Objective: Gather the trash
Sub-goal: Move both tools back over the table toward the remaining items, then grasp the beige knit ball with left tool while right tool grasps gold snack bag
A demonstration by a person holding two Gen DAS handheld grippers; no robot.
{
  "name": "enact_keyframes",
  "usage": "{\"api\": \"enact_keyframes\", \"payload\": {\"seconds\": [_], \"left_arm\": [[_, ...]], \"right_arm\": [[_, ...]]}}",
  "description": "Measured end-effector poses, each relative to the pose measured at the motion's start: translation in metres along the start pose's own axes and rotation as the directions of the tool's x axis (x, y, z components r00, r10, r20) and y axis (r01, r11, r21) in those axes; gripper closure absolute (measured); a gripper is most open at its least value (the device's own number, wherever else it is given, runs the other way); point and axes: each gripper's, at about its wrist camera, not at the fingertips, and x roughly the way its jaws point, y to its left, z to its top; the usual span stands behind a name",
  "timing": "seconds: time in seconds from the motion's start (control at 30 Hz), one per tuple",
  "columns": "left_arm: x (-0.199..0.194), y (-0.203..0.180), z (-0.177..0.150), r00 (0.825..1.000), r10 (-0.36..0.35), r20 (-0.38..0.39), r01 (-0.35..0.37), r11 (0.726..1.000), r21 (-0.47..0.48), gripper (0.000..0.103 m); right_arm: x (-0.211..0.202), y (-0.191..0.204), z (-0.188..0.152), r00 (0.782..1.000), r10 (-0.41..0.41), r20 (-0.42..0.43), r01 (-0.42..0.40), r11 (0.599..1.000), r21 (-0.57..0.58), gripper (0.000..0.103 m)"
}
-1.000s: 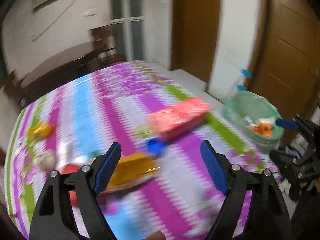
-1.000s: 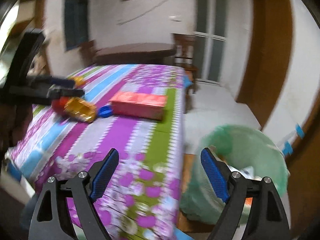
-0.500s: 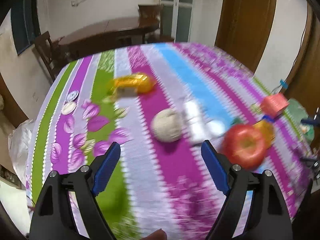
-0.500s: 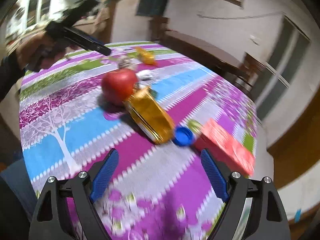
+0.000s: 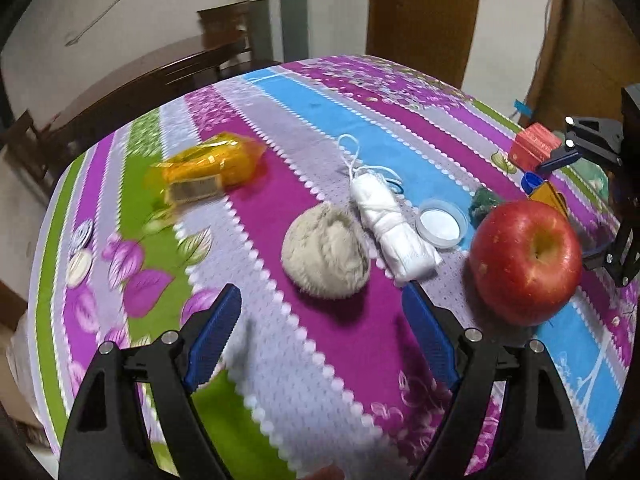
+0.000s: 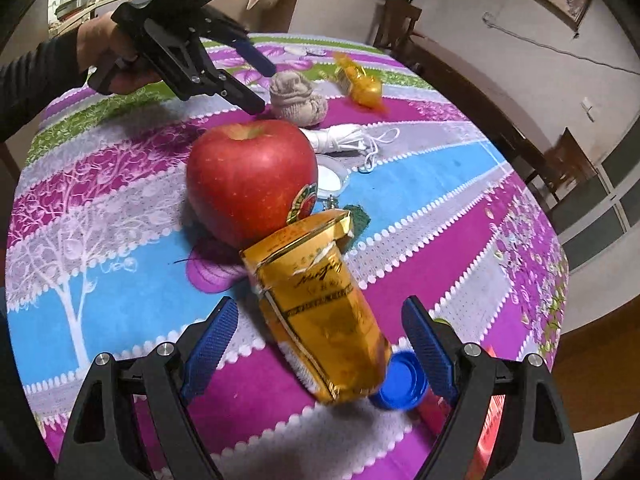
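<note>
On a table [image 5: 360,360] with a striped purple, blue and green cloth, trash lies scattered. The left claw [image 5: 322,332] hangs over the cloth, jaws apart and empty; a beige sock ball [image 5: 325,255] sits just beyond them, a rolled white mask [image 5: 394,226] beside it. A yellow wrapper [image 5: 208,168] lies farther back on the left. The right claw [image 6: 320,342] is also apart, with a gold pouch [image 6: 324,312] lying between its jaws, untouched. An apple [image 6: 252,178] touches the pouch's far end. A blue cap [image 6: 400,380] is half hidden behind the pouch; a red box [image 6: 486,432] is cut off by the claw's finger. The pouch's print is too blurred to read, as is the apple's sticker.
</note>
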Motion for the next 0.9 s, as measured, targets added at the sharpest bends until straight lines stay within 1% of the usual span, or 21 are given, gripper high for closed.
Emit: {"api": "enact_keyframes", "payload": {"seconds": [0.03, 0.07, 0.1, 0.17, 0.4, 0.43, 0.47, 0.5, 0.53, 0.57, 0.63, 0.77, 0.83, 0.9], "left_arm": [[0.003, 0.0, 0.002, 1.0, -0.008, -0.003, 0.008, 1.0, 0.007, 0.026], [0.007, 0.001, 0.005, 1.0, -0.022, -0.005, 0.022, 1.0, 0.011, 0.031], [0.009, 0.001, 0.007, 1.0, -0.029, -0.004, 0.029, 1.0, 0.012, 0.033], [0.013, 0.002, 0.011, 0.999, -0.054, 0.001, 0.054, 0.998, 0.023, 0.034], [0.02, -0.001, 0.018, 0.994, -0.106, 0.018, 0.105, 0.993, 0.05, 0.034], [0.021, -0.002, 0.019, 0.994, -0.107, 0.02, 0.106, 0.993, 0.05, 0.034], [0.022, -0.002, 0.019, 0.994, -0.11, 0.022, 0.109, 0.993, 0.049, 0.034], [0.022, -0.003, 0.019, 0.994, -0.11, 0.024, 0.108, 0.993, 0.045, 0.036], [0.023, -0.002, 0.018, 0.994, -0.107, 0.022, 0.106, 0.994, 0.041, 0.04], [0.024, -0.002, 0.018, 0.995, -0.099, 0.019, 0.098, 0.995, 0.033, 0.048], [0.026, 0.001, 0.015, 0.997, -0.078, 0.018, 0.078, 0.997, 0.017, 0.056], [0.021, 0.004, 0.01, 0.997, -0.066, 0.038, 0.066, 0.998, -0.014, 0.059], [0.018, 0.001, 0.007, 0.998, -0.047, 0.045, 0.048, 0.999, -0.02, 0.06], [0.013, -0.002, 0.004, 0.999, -0.008, 0.05, 0.01, 0.999, -0.033, 0.06]], "right_arm": [[0.004, -0.001, 0.001, 1.0, 0.013, -0.008, -0.013, 1.0, 0.001, 0.02], [0.008, 0.0, 0.002, 1.0, 0.021, -0.014, -0.021, 1.0, 0.0, 0.022], [0.011, 0.0, 0.002, 0.999, 0.028, -0.02, -0.028, 1.0, -0.001, 0.025], [0.016, 0.0, 0.002, 0.999, 0.037, -0.031, -0.037, 0.999, -0.004, 0.026], [0.021, -0.007, 0.005, 0.997, 0.067, -0.04, -0.067, 0.998, 0.012, 0.028], [0.021, -0.007, 0.005, 0.997, 0.068, -0.042, -0.068, 0.998, 0.01, 0.029], [0.021, -0.006, 0.005, 0.996, 0.073, -0.046, -0.073, 0.997, 0.011, 0.032], [0.021, -0.007, 0.005, 0.996, 0.078, -0.048, -0.077, 0.997, 0.013, 0.036], [0.02, -0.006, 0.005, 0.996, 0.076, -0.048, -0.075, 0.997, 0.016, 0.038], [0.019, -0.005, 0.005, 0.996, 0.072, -0.048, -0.071, 0.997, 0.017, 0.039], [0.018, -0.003, 0.004, 0.997, 0.061, -0.044, -0.061, 0.998, 0.02, 0.04], [0.013, 0.004, 0.0, 0.999, 0.034, -0.023, -0.034, 0.999, 0.032, 0.043], [0.008, 0.008, -0.001, 1.0, 0.021, 0.0, -0.021, 0.998, 0.052, 0.046], [0.003, 0.012, -0.001, 1.0, 0.012, 0.022, -0.013, 0.997, 0.071, 0.048]]}}
